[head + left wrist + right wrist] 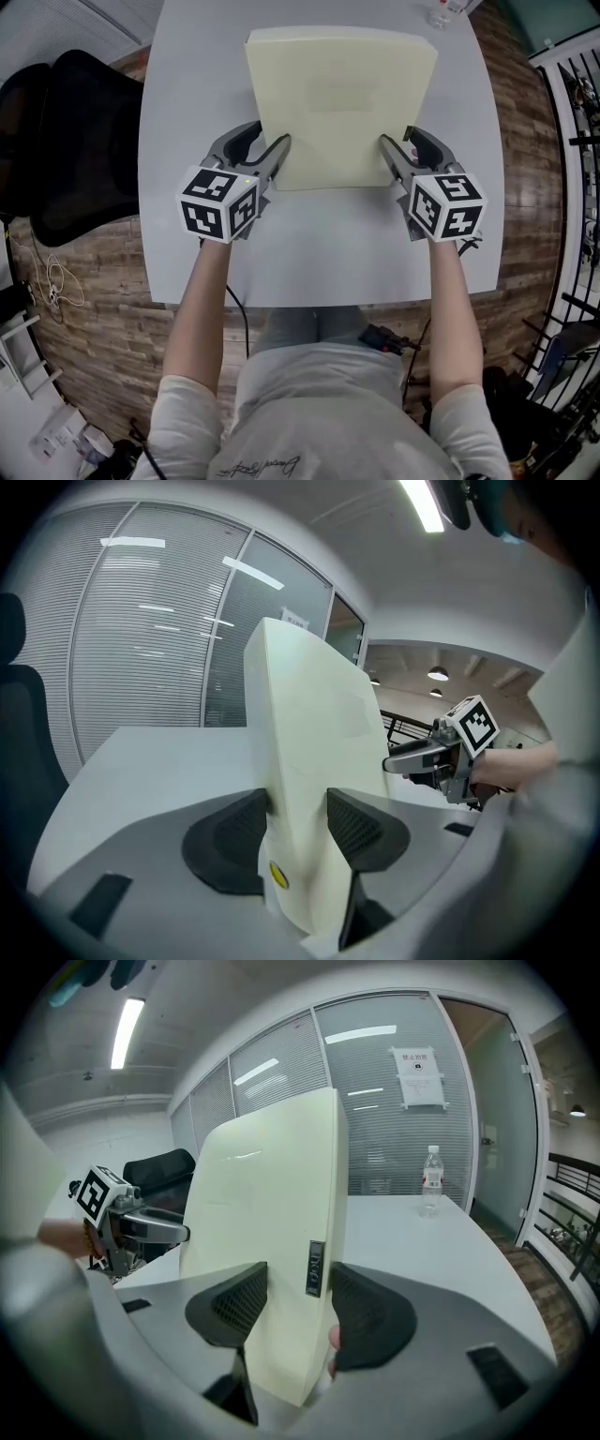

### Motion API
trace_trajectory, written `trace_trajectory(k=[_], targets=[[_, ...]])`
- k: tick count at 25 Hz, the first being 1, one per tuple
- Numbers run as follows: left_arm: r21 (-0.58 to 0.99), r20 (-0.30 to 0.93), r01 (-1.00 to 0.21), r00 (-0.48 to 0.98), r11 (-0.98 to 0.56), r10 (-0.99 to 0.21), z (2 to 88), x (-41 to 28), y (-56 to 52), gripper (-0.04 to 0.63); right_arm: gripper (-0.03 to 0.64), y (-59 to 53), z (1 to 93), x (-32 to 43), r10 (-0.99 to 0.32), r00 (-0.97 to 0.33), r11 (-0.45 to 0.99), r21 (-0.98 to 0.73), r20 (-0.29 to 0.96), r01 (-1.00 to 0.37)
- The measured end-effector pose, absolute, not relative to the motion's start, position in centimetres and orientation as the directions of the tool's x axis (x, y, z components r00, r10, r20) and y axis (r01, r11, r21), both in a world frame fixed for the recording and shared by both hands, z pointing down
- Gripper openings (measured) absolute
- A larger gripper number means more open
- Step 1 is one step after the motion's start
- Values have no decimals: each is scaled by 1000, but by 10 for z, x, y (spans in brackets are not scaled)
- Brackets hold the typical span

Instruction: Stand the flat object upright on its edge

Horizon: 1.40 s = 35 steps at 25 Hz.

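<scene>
Our right hand-held gripper [298,1305] presses both dark pads on one edge of the cream flat object [267,1204], which rises nearly upright above the grey worktop [422,1241]. The left hand-held gripper [164,1230] reaches its far edge. A water bottle [431,1180] stands well behind.

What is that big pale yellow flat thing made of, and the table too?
The flat object looks like hard plastic: cream, smooth, faintly glossy, with rounded corners and no bending. The table looks like matte grey laminate, though painted wood is possible: its top is even with no grain.
</scene>
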<state>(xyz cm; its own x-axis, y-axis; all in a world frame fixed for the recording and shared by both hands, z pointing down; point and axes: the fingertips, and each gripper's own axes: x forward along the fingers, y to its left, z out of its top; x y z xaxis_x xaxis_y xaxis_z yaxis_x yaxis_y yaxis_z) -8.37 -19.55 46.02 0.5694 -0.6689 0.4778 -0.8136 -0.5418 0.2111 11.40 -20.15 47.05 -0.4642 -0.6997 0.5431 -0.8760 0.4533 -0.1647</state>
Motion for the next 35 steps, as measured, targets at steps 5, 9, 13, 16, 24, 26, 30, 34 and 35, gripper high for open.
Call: trace_trajectory(k=[5,9,13,16,24,26,30,34,35], targets=[[179,443,-808,576,-562,-687,453,-83,-204,215,233,-208,468,115,-715,-465,448,-169,521,-878],[171,429,-811,573,-560,-698,453,-82,-208,215,232,-210,465,116,-730,-459,448,-152,506,-881],[157,418,-814,568,-560,-709,454,-82,-210,215,232,-212,465,116,-742,-452,442,-144,496,-885],[145,406,-816,564,-559,-719,457,-83,-211,215,232,-211,469,115,-751,-444,431,-146,488,-890],[184,374,-820,568,-542,-733,464,-81,-205,215,230,-207,471,118,-760,-449,429,-156,470,-890],[168,371,-823,562,-542,-739,464,-82,-204,215,229,-205,471,117,-768,-445,429,-147,461,-891],[120,367,-827,551,-549,-750,460,-84,-206,212,227,-208,464,115,-785,-438,439,-104,438,-892],[99,359,-831,543,-548,-759,452,-80,-207,210,225,-209,458,119,-793,-436,438,-99,427,-894],[90,356,-831,541,-548,-762,451,-79,-207,210,225,-209,457,119,-796,-435,438,-97,421,-894]])
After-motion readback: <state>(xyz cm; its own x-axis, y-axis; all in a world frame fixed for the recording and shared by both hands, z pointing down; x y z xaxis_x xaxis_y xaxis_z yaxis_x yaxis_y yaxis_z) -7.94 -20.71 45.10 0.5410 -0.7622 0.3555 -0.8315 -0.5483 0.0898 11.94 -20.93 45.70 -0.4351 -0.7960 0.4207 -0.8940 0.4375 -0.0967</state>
